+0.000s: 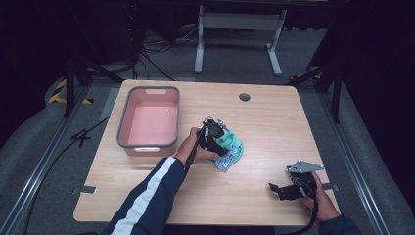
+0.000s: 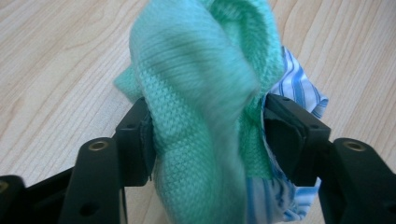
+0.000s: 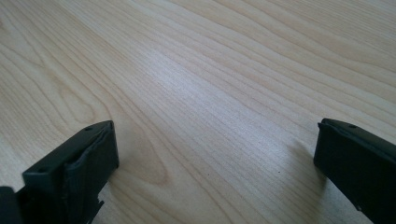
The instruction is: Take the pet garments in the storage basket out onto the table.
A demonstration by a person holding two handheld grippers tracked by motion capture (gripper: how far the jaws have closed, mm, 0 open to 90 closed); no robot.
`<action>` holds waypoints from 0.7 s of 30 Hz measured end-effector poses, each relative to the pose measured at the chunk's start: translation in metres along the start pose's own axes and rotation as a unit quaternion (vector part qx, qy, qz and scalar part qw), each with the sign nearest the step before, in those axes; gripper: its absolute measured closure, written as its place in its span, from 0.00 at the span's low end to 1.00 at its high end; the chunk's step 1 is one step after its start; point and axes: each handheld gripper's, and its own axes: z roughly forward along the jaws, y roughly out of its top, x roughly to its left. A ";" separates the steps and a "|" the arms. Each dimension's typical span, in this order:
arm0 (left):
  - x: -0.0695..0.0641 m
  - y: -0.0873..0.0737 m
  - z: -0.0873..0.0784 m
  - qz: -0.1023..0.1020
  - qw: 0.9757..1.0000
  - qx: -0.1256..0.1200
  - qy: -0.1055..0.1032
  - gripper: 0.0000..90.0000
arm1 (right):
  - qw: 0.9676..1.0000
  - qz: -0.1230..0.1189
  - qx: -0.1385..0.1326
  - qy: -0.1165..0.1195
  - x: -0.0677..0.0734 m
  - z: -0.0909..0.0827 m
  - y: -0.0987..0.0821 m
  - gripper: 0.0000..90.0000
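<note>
We are clenching the left claw (image 2: pixel 205 140) around green cloth (image 2: pixel 201 93) for lifting; the right claw (image 3: pixel 215 163) is resting released on the surface (image 3: pixel 210 70).

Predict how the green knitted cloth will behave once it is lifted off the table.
The green knitted cloth probably droops limply: it bunches in folds between the left claw. It looks light. The striped cloth caught beside it may lift too.
</note>
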 end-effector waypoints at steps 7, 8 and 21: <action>-0.003 0.002 -0.005 0.007 1.000 -0.003 0.005 0.35 | 1.000 0.000 0.000 0.000 0.000 0.000 0.000 0.00; -0.004 0.002 -0.006 0.006 1.000 -0.005 0.001 0.34 | 1.000 0.000 0.000 0.000 0.000 0.000 0.000 0.00; -0.012 0.004 -0.029 0.034 0.999 -0.020 0.015 0.30 | 1.000 -0.001 0.000 0.000 0.000 0.000 0.000 0.00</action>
